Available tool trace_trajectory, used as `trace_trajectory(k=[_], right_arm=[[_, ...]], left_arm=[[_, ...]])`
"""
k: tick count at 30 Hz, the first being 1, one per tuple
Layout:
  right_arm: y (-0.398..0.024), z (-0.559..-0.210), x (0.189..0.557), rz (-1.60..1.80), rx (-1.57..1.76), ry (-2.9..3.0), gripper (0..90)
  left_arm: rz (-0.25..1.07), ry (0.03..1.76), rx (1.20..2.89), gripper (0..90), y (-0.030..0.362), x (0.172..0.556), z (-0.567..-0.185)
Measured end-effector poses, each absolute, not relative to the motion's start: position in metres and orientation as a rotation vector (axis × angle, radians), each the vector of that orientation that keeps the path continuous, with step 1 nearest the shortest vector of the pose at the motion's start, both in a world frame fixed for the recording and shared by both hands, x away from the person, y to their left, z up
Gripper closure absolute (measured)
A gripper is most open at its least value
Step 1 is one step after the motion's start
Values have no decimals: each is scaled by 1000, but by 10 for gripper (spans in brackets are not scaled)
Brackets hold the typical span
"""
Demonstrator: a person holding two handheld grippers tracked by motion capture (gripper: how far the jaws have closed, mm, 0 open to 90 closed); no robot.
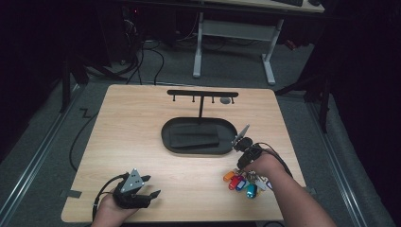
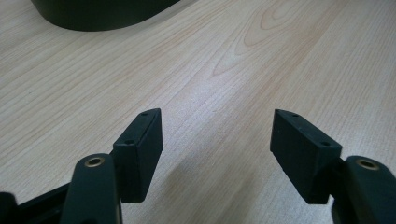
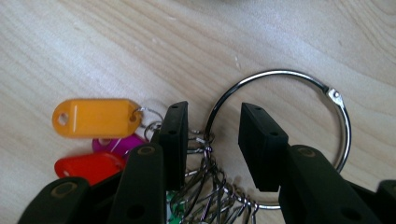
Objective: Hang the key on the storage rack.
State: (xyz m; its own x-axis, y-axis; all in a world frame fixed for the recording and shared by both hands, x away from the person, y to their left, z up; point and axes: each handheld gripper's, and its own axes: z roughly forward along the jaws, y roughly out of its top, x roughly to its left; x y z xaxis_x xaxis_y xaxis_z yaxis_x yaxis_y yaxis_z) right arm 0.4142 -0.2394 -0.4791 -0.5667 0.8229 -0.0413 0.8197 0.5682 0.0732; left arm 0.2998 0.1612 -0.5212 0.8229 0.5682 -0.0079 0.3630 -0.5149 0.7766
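A bunch of keys [image 1: 242, 182] with orange [image 3: 95, 117], red [image 3: 88, 167] and magenta [image 3: 119, 143] tags lies near the table's front right. They hang on a large metal ring [image 3: 275, 72]. My right gripper [image 3: 212, 116] points down at the bunch [image 1: 243, 161]. It is open, with one jaw on each side of the ring's left arc, not closed on it. My left gripper [image 1: 151, 187] rests at the front left, open [image 2: 217, 135], with bare wood between its jaws.
A black T-shaped hook stand [image 1: 202, 93] rises from an oval black tray [image 1: 198, 135] at the table's middle back. A small grey item [image 1: 226, 100] hangs near the right end of the stand's bar. Desk legs and cables are on the floor beyond the table.
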Motion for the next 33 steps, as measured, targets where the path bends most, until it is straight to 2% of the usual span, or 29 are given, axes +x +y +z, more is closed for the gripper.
trace_trajectory(k=[17,25,28,33], right_arm=[[-237,-488,432,42,1501,2791,698],[-232,-488,429,-2,1507,2745,783],[-228,-488,426,-12,1492,2743,853],[-225,-488,425,-23,1464,2753,865]], left_arm=[[308,678,2171,348,165,298,-521],[314,668,2181,350,164,296,-522],[314,664,2176,354,163,295,-522],[306,658,2186,354,162,295,-522]])
